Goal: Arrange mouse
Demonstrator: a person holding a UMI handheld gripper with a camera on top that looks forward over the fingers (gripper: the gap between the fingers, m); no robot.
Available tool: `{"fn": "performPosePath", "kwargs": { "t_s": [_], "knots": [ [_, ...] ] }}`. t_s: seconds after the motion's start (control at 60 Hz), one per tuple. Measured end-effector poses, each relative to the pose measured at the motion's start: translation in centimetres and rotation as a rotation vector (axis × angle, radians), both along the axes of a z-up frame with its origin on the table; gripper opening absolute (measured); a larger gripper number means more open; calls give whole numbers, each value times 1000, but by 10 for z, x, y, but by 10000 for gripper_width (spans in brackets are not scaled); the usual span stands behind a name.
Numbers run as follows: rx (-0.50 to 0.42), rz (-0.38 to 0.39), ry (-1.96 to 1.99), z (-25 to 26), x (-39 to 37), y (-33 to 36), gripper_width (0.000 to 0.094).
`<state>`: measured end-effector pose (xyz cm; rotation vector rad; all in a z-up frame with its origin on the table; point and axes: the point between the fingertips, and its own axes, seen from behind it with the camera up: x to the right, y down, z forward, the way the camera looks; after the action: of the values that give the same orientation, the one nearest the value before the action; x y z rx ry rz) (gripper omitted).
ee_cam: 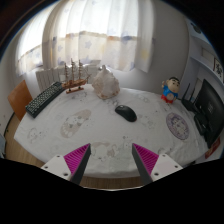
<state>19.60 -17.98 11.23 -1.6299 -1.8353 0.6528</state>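
One mouse (125,112) lies mid-bench (90,130), well ahead of the gripper (112,160), whose jaws stand wide and hold nothing. The keyboard (44,99) lies far left of the mouse. Best to approach low, centring the mouse between the pads.

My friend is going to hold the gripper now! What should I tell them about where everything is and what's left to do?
Gripper: open, holding nothing, hovering over the near edge of the table.
Mouse: black, lying on the tablecloth well beyond the fingers, a little right of the midline between them, untouched.
Nearby: keyboard at the far left, model ship and pale bag at the back, small figure at the right.
Done: nothing yet.
Left: move forward to the mouse, grip it, and arrange it.
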Motion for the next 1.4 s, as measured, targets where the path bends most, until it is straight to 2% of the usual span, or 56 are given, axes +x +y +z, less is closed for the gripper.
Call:
{"fn": "performPosePath", "kwargs": {
  "t_s": [0.233, 0.533, 1.05, 1.4],
  "knots": [
    [1, -45, 55, -12, -15, 49, 856],
    [-15, -27, 145, -44, -86, 79, 853],
    [-38, -2, 151, -117, -237, 94, 856],
    [-63, -19, 136, -125, -309, 106, 854]
  ]
}}
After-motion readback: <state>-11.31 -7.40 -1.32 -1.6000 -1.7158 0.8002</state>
